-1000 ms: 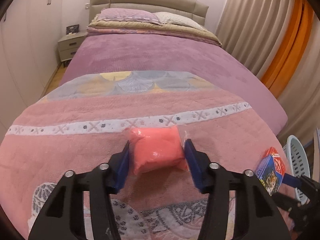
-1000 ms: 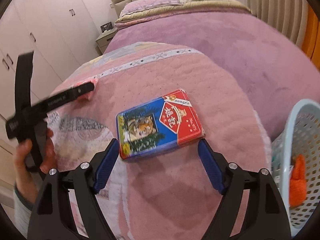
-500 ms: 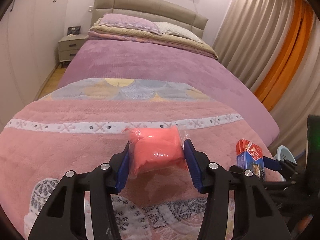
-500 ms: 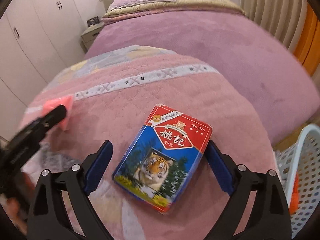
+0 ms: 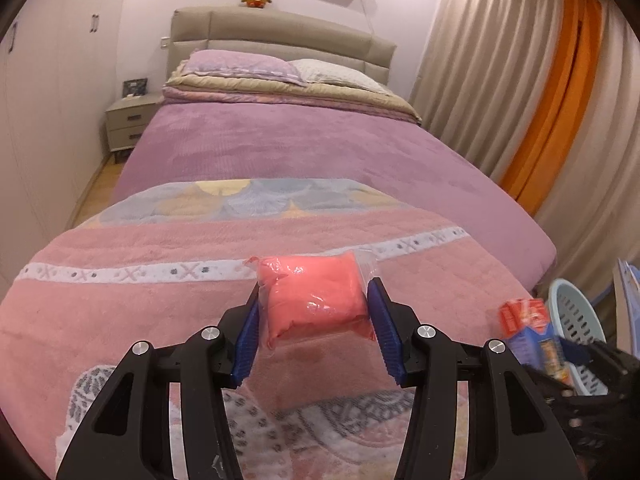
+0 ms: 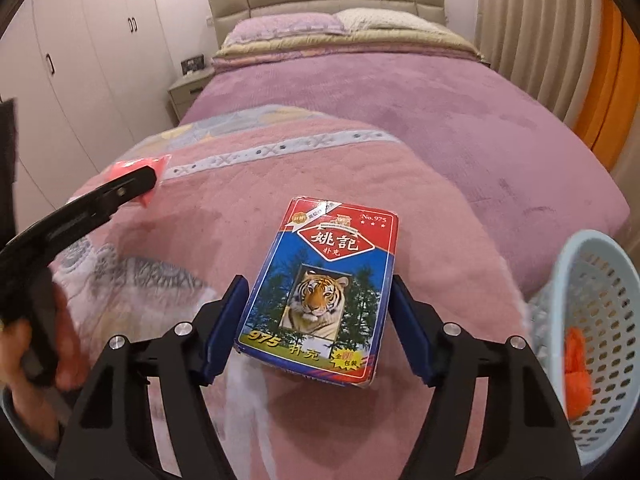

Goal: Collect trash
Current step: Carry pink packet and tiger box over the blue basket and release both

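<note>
My left gripper [image 5: 314, 312] is shut on a pink packet in clear plastic [image 5: 316, 294] and holds it above the pink blanket [image 5: 120, 312]. My right gripper [image 6: 320, 308] is shut on a red and blue card box with a tiger picture [image 6: 326, 292], lifted off the blanket [image 6: 440, 208]. The card box also shows in the left wrist view [image 5: 532, 332] at the right, in front of the basket [image 5: 576, 320]. The pink packet shows at the left of the right wrist view [image 6: 156, 168], behind the left gripper's finger.
A light blue mesh basket [image 6: 600, 280] stands off the bed's right corner with an orange item [image 6: 576, 364] inside. The bed runs back to pillows [image 5: 248, 66] and a headboard. A nightstand [image 5: 128, 124] and wardrobes stand at the left, curtains [image 5: 500, 80] at the right.
Both grippers have lifted their items off the blanket. The card box has turned upright between the right fingers and the right fingers have closed on it. The views have tilted up.
</note>
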Available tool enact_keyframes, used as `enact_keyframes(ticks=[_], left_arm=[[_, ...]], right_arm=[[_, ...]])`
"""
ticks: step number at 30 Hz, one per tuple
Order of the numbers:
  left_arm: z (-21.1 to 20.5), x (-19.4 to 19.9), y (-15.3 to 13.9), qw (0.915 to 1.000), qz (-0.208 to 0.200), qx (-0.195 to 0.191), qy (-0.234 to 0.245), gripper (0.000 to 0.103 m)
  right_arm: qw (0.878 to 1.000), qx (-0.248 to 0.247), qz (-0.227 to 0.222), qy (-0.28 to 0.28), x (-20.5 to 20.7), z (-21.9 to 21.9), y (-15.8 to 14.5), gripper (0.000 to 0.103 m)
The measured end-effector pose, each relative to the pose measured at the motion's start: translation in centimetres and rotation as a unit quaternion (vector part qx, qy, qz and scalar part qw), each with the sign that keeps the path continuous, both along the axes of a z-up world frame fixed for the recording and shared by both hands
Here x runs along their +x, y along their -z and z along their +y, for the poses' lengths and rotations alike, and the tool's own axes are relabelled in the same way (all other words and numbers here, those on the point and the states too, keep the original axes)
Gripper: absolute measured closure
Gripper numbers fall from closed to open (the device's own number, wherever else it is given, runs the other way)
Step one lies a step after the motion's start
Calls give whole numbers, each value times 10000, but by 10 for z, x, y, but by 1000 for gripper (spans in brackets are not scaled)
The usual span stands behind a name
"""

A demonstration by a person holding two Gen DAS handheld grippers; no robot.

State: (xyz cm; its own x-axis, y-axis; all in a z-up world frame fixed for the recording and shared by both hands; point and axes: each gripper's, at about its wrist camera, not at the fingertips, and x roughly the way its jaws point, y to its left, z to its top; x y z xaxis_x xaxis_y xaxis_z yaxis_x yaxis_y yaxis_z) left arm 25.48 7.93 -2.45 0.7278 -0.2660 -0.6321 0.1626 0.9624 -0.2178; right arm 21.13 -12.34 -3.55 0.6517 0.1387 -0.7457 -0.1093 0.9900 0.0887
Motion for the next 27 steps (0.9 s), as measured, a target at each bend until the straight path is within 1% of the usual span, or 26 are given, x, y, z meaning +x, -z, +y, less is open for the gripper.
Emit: enact_keyframes(ticks=[3, 4, 7, 8, 10, 14, 17, 19, 21, 22, 23, 24, 27], left_arm=[[-10, -11, -9, 9997, 8, -143, 194, 55], [-17, -17, -16, 9996, -23, -168, 237, 55], [-37, -32, -31, 9991, -169, -156, 358, 55], [-47, -39, -38, 9986, -254, -133, 441, 55], [-72, -52, -51, 9970, -439, -62, 630, 55], [-119, -71, -65, 9933, -595, -94, 984, 55], [-160, -80, -69, 9886, -613, -190, 1361, 55], [-190, -84, -69, 9852, -616, -152, 1592, 55], [-219, -87, -68, 9815, -591, -109, 1818, 55], [-239, -88, -66, 9790, -568, -69, 1957, 55], [-249, -88, -64, 9777, -551, -51, 2027, 55], [-265, -88, -61, 9759, -498, -35, 2125, 55], [-293, -84, -49, 9722, -261, -92, 2324, 55]], right_arm=[[9998, 146, -110, 75, -17, -20, -13, 37], [9997, 170, -157, 121, -21, -26, -18, 37], [9984, 211, -370, 369, -36, -47, -32, 37], [9972, 303, -446, 514, -45, -62, -37, 37], [9960, 411, -492, 630, -61, -76, -40, 37], [9925, 518, -544, 962, -79, -116, -47, 37], [9885, 481, -660, 1270, -92, -147, -53, 37], [9847, 326, -759, 1535, -101, -168, -57, 37], [9803, 282, -814, 1778, -107, -187, -58, 37], [9776, 317, -798, 1920, -110, -200, -56, 37], [9766, 335, -790, 1971, -111, -206, -54, 37], [9736, 394, -712, 2133, -113, -220, -48, 37], [9661, 619, -533, 2450, -116, -249, -35, 37]])
